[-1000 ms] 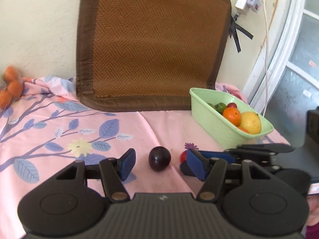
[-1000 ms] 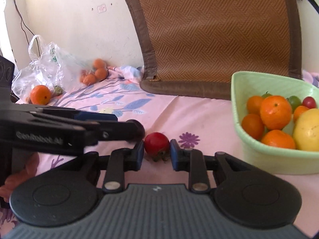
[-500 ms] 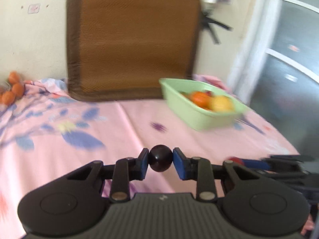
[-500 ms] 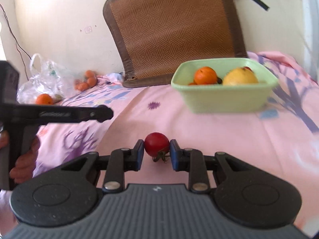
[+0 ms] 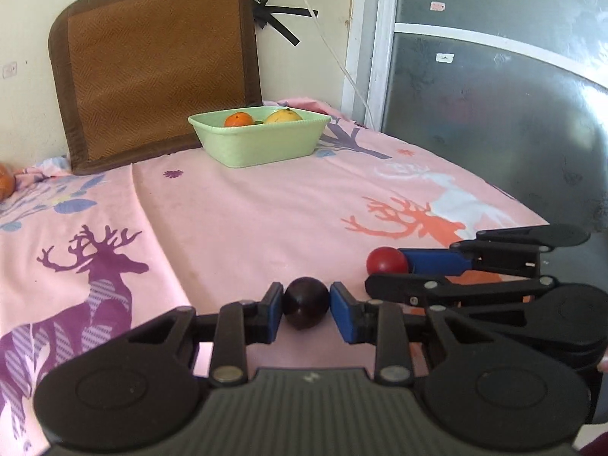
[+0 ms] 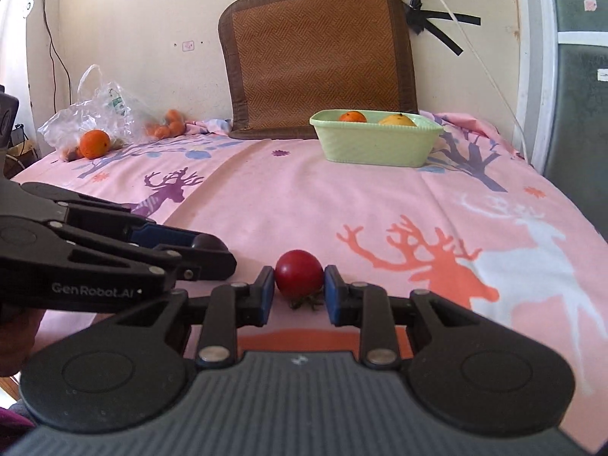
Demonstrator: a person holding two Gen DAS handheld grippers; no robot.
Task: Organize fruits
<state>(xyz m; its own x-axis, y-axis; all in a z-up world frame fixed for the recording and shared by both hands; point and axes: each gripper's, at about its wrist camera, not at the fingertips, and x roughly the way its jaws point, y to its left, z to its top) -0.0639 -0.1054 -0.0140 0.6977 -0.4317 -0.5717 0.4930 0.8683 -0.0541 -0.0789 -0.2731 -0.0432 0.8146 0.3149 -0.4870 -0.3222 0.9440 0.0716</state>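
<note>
Between the blue pads of the left gripper (image 5: 306, 309) sits a dark plum (image 5: 306, 307), pinched on both sides, the jaws closed down to its width. Just beside it, the right gripper (image 6: 298, 288) clamps a red tomato (image 6: 298, 278) in the same way, with its green stalk hanging below. A second ago both grippers were close to the green basket (image 5: 262, 143); now they are pulled back near the front edge of the pink bedsheet (image 5: 266, 205), and the basket stands well apart at the back edge, near the brown mat (image 5: 152, 68). So both fruits are lifted, and I judge that carrying them to the basket remains. Only an orange (image 6: 352, 116) and a yellow fruit (image 6: 397, 119) show over the basket rim; the rest inside is hidden. Whether the held fruits touch the sheet I cannot tell.
</note>
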